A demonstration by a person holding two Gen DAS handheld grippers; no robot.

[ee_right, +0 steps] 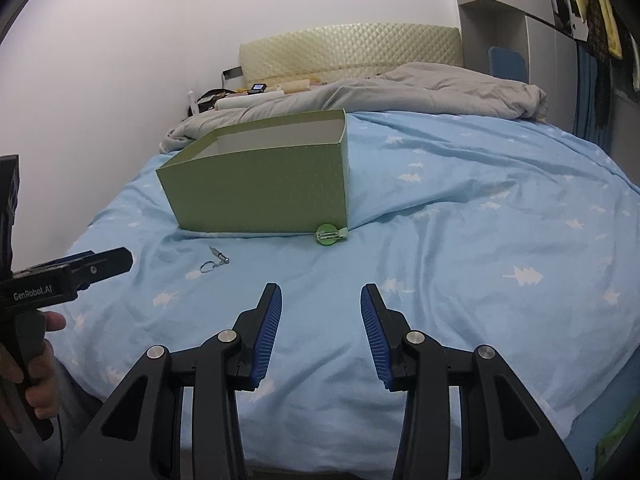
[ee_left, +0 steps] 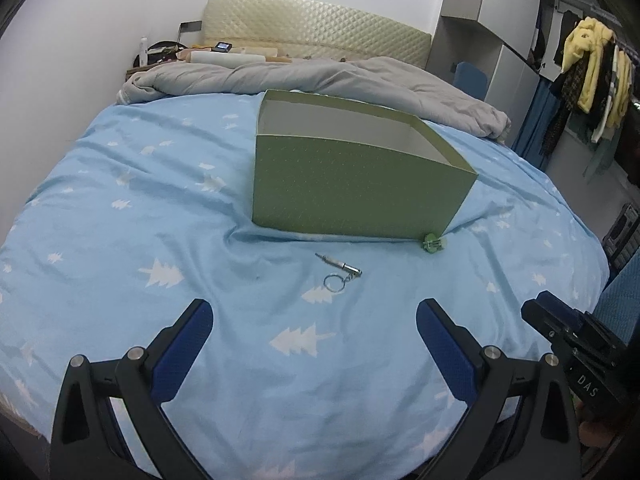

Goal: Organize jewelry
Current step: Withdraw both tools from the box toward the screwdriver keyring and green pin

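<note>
An open green box [ee_left: 352, 192] with a white inside stands on the blue bed cover; it also shows in the right wrist view [ee_right: 260, 188]. A small silver keychain with a ring [ee_left: 340, 274] lies on the cover in front of the box, also in the right wrist view [ee_right: 215, 262]. A green hair clip [ee_left: 432, 243] lies against the box's front right corner, also in the right wrist view [ee_right: 329, 234]. My left gripper [ee_left: 314, 312] is open and empty, just short of the keychain. My right gripper [ee_right: 321, 296] is open and empty, short of the clip.
The bed cover [ee_left: 160, 208] is light blue with white trees. A grey duvet [ee_left: 320, 76] is bunched behind the box, before a padded headboard [ee_left: 312, 28]. Clutter sits at the far left by the wall. Clothes [ee_left: 588, 68] hang at the right beside cabinets.
</note>
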